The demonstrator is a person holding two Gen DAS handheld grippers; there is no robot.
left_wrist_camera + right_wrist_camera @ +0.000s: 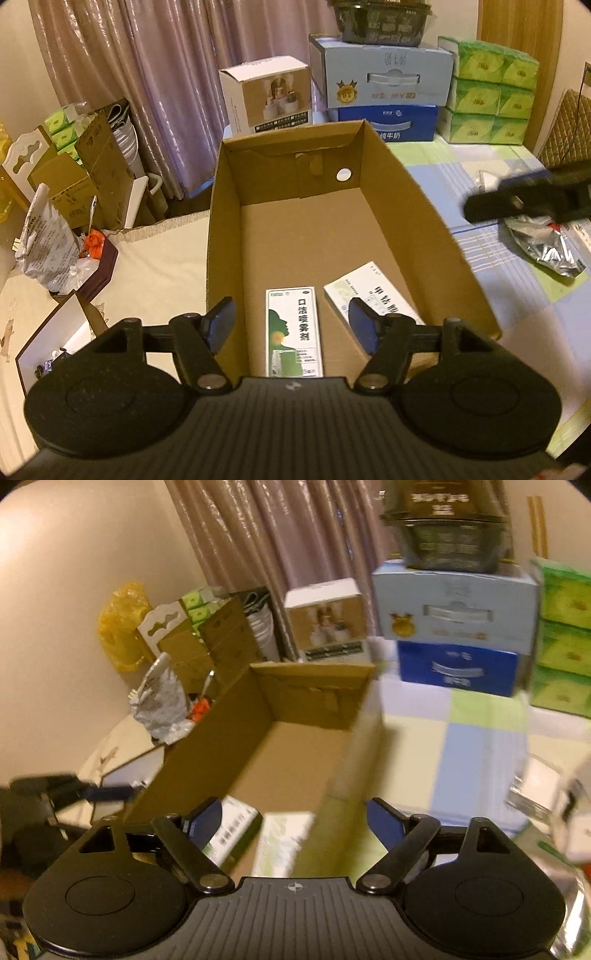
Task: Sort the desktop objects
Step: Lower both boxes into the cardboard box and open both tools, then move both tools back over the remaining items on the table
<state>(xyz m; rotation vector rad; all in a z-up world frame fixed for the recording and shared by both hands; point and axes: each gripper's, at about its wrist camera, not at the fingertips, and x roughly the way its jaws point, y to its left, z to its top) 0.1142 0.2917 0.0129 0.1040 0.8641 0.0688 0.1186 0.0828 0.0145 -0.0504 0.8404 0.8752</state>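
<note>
1. Medicine boxes: a green-and-white box (294, 332) and a paler box (373, 295) lie flat in the cardboard box (424, 221), long axes pointing away from the left hand-held gripper (293, 325), which hangs wide and empty directly above.
2. Outward to the right, a foil pouch (546, 247) lies on the checked cloth (480, 288), nearer the right hand-held gripper (293, 827), also wide and empty.

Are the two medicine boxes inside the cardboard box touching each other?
Apart. The left wrist view shows a strip of bare cardboard floor between the green spray box and the white box in the cardboard box.
</note>
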